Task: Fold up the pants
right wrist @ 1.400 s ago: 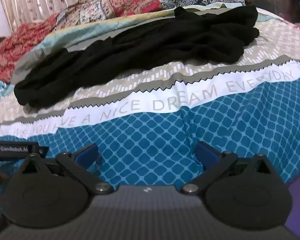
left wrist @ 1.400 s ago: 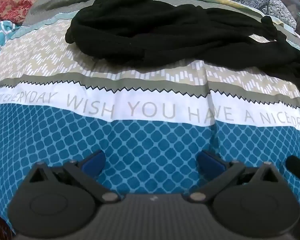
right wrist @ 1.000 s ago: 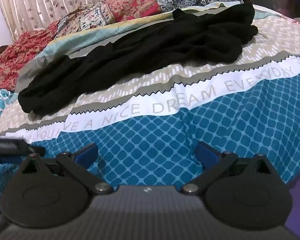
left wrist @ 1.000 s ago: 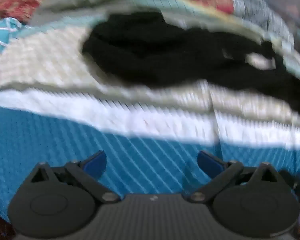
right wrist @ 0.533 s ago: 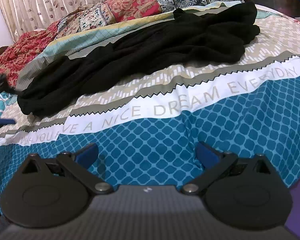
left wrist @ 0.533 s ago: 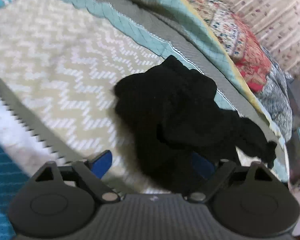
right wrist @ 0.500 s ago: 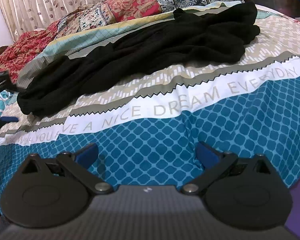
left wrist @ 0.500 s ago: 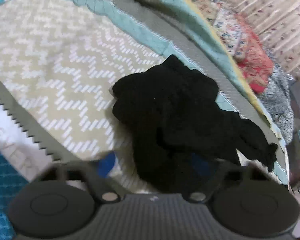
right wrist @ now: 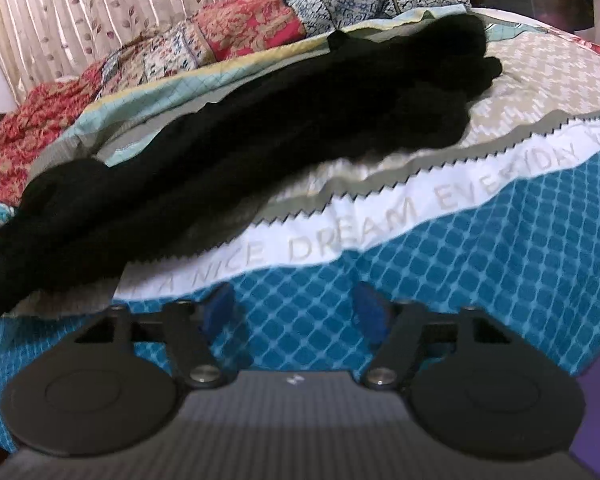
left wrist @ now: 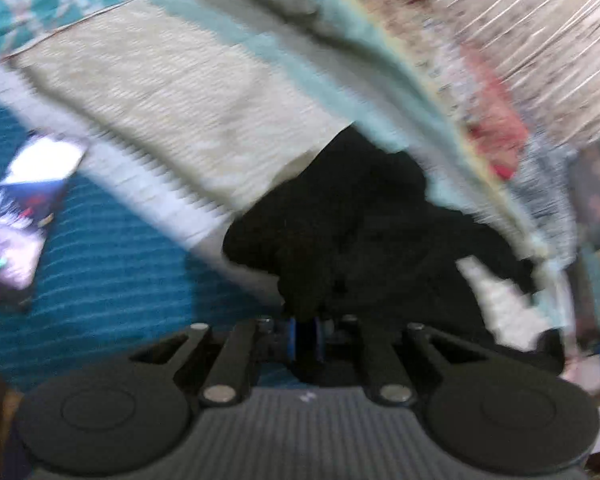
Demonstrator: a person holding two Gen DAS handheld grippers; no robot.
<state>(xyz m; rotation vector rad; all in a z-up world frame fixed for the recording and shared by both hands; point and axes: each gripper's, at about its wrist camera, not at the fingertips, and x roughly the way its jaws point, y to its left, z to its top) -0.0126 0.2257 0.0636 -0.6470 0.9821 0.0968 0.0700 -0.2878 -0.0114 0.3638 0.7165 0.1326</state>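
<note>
The black pants (right wrist: 260,148) lie in a long bunch across the bed (right wrist: 480,264), on its patterned cover. The left tool (left wrist: 305,338) is pinched tight on one end of the pants. The right tool (right wrist: 296,312) has just been closing and holds nothing, with only the blue cover between its fingers.

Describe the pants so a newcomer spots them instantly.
Start at the bedspread with its blue lattice band and white lettered stripe. Above that stripe, across the beige zigzag band, lies a long rumpled heap: the pants. They are the only plain black item; everything around is patterned.
</note>
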